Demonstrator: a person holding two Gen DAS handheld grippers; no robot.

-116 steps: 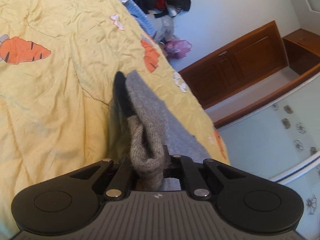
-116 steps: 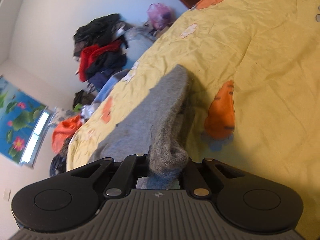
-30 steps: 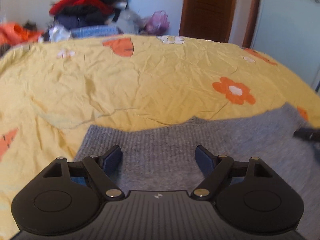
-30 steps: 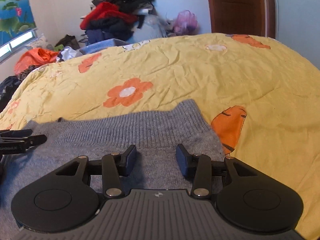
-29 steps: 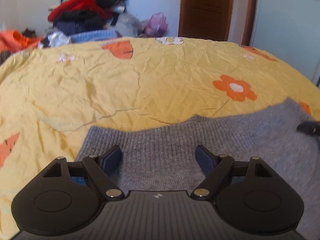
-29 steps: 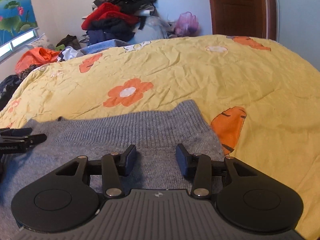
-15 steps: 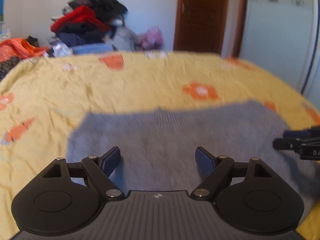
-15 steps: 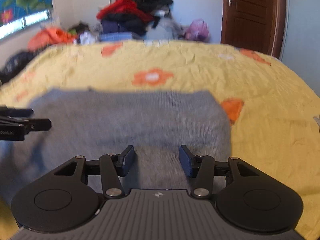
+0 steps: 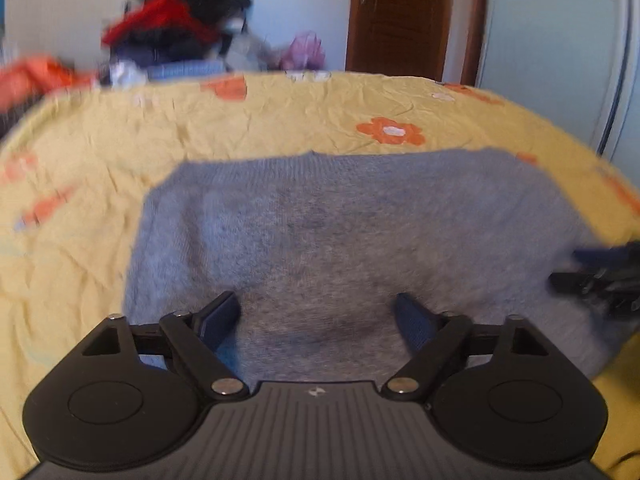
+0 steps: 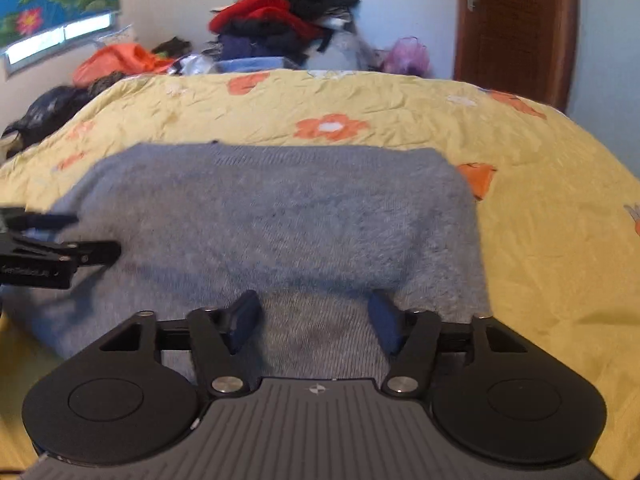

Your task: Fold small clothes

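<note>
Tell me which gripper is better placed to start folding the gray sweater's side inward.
Probably the right gripper: open over the gray sweater, with the sweater's right edge close beside its fingers. The left gripper is open too, but sits farther from its side edge.

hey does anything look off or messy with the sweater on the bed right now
Nothing stands out on the grey sweater: it lies spread flat on the yellow bedspread, both tongs, left and right, open over its near edge. The only mess is the heap of clothes behind the bed.
</note>
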